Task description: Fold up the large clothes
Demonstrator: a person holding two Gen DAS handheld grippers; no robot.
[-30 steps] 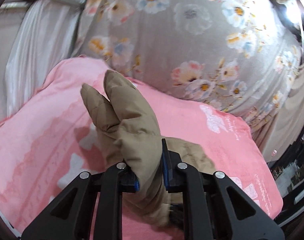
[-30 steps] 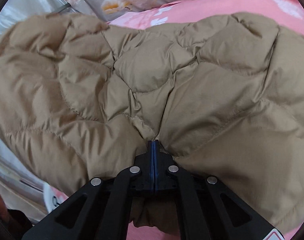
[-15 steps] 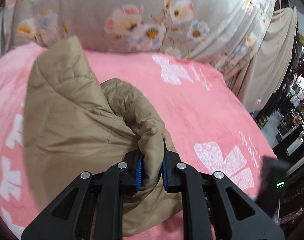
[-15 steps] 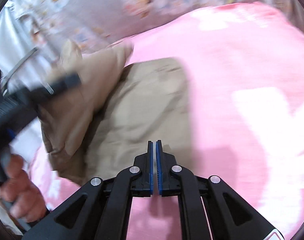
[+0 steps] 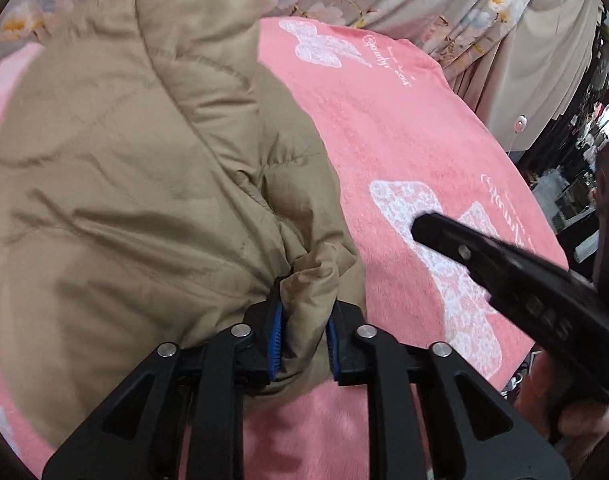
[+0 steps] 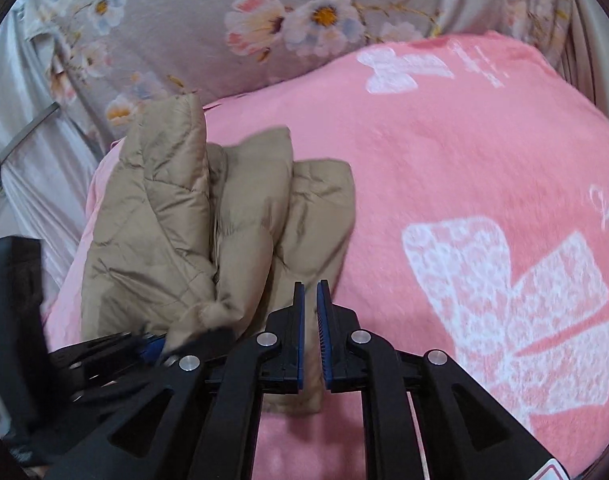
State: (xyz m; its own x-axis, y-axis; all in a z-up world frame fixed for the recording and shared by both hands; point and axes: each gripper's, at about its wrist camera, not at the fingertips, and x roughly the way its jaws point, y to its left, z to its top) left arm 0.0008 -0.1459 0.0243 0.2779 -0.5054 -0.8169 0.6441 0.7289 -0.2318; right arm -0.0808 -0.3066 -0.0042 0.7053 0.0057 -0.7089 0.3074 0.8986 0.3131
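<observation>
On a bed spread with a pink blanket (image 6: 444,168) bearing white bow prints, a tan quilted puffer jacket (image 6: 224,224) lies bundled in thick folds toward the left side of the bedding. In the right wrist view its long axis runs from the near edge, by the tongs, away toward the floral bedding at the head, one folded panel standing up at the far end. The left gripper (image 5: 303,340) has a bunched fold of the jacket between its blue pads, the jaws easing apart while the cloth is still caught between them. The right gripper (image 6: 310,334) hangs just beside the bundle's near corner, its jaws slightly parted and opening, nothing between them. A grey floral duvet (image 6: 192,12) is heaped behind the blanket; pale curtains (image 5: 544,60) hang to the right, with cluttered shelves beyond. A hand (image 5: 584,420) grips the right tool's handle.
</observation>
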